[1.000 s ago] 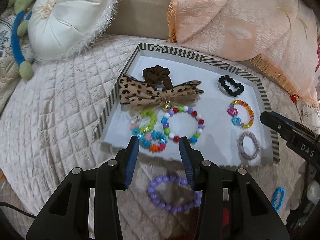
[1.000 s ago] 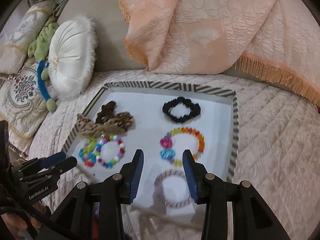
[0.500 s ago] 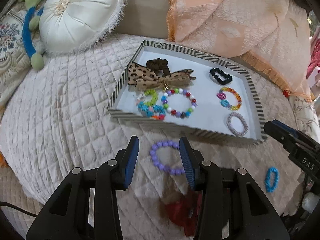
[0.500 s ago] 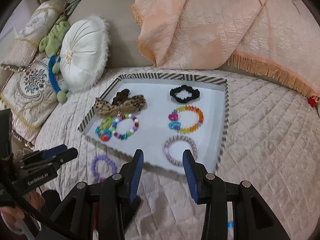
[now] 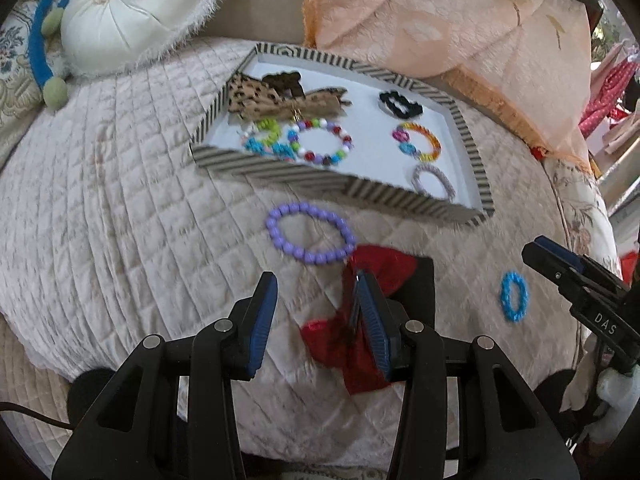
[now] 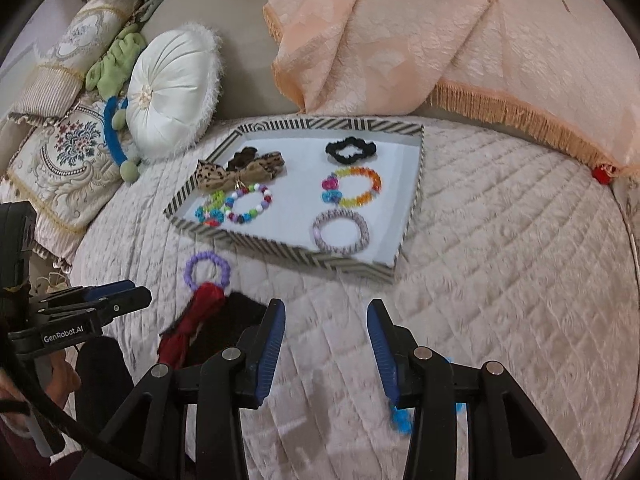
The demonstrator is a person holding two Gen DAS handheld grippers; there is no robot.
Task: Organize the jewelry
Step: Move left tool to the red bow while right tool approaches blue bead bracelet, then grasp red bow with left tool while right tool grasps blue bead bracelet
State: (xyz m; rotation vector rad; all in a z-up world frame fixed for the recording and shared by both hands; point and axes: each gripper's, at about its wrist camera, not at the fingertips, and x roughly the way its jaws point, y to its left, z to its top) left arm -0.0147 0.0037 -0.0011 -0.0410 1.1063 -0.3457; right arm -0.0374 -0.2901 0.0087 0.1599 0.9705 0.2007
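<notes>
Striped tray (image 6: 412,208) on the far quilt holds seven pieces. Outstanding on the near quilt: purple bead bracelet (image 5: 310,232), red bow (image 5: 360,316), blue ring (image 5: 514,296). Left gripper (image 5: 314,320) and right gripper (image 6: 326,346) spread, empty.

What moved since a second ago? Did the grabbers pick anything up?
Both grabbers pulled back from the striped tray, so the purple bead bracelet, red bow and small blue ring came into view. The left gripper and right gripper stayed open and empty. The jewelry didn't move.
</notes>
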